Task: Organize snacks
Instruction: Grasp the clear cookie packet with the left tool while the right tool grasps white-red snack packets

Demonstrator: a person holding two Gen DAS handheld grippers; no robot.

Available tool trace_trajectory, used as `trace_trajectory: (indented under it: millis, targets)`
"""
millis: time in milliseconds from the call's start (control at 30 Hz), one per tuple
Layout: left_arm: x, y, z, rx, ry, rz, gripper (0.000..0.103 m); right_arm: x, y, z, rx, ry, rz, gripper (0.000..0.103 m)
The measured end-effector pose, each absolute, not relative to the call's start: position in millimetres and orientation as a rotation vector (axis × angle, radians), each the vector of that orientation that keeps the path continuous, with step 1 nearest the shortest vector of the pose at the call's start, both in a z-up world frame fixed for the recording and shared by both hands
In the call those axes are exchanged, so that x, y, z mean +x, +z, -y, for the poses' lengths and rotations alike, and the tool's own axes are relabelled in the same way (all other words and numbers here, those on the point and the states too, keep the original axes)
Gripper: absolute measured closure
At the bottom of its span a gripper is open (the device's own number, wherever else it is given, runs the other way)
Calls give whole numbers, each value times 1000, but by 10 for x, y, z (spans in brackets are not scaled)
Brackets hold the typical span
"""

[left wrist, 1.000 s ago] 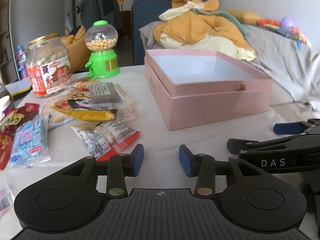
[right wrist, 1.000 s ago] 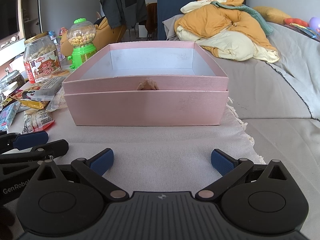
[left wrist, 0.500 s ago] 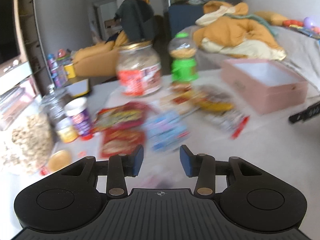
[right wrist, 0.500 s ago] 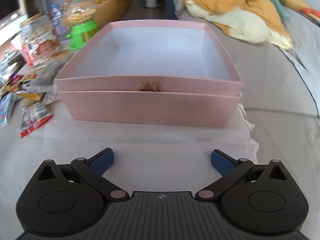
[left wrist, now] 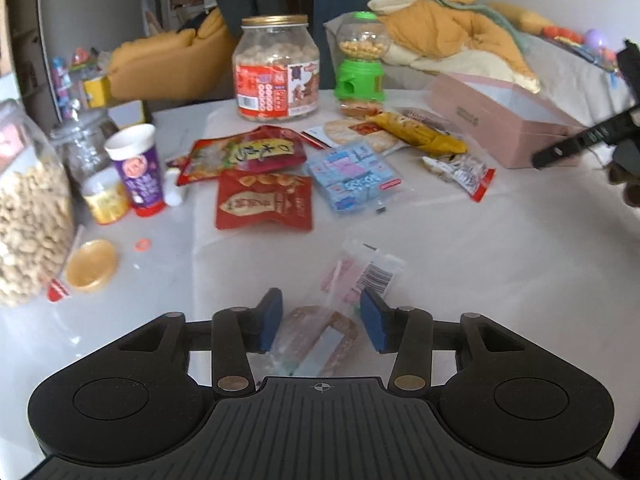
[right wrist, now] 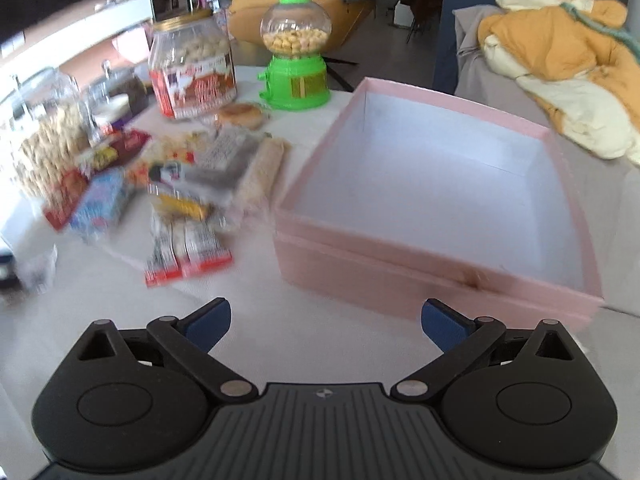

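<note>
My left gripper is open, its fingers either side of a clear packet with a brown biscuit lying on the white table; it is not closed on it. Beyond lie several snack packets: a red bag, a blue pack and a yellow bar. The empty pink box stands at the right, also in the left wrist view. My right gripper is wide open and empty, in front of the box's near left corner. A red-ended packet lies to its left.
A red-labelled jar, a green candy dispenser, a purple cup, a big jar of nuts and a gold lid stand at the back and left. A sofa with an orange blanket lies behind the box.
My left gripper has swung left and pulled back, from facing the box to over the clear biscuit packet. My right gripper has risen and turned left, so the snack pile now shows.
</note>
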State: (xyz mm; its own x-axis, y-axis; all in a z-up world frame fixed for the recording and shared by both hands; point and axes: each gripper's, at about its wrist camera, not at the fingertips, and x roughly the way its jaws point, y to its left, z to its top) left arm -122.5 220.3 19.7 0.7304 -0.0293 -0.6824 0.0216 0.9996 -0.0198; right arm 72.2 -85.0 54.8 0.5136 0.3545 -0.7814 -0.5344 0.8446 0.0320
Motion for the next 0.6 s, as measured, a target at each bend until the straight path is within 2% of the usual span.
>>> trace_trajectory:
  millis: [300,467,533,567,600]
  targets:
    - [-1319,199,-2053,30,-119,-766,52,1179,501,581,-93,537,-913,1]
    - [-1389,229,-1990,77,-84,-780,51,963,435,156,-127,672,-939,1]
    - [-1420,261,-1949,118,-66,-778,54,834,391,-70,-196,677,-923,7]
    - [-1447,285,-1924,134,-79,-776,54,797,368,-162,-230,673,-920,17]
    - [-1479,306,-1903,141,-105,-780,54,766,347,-245,-269,664,-921,31]
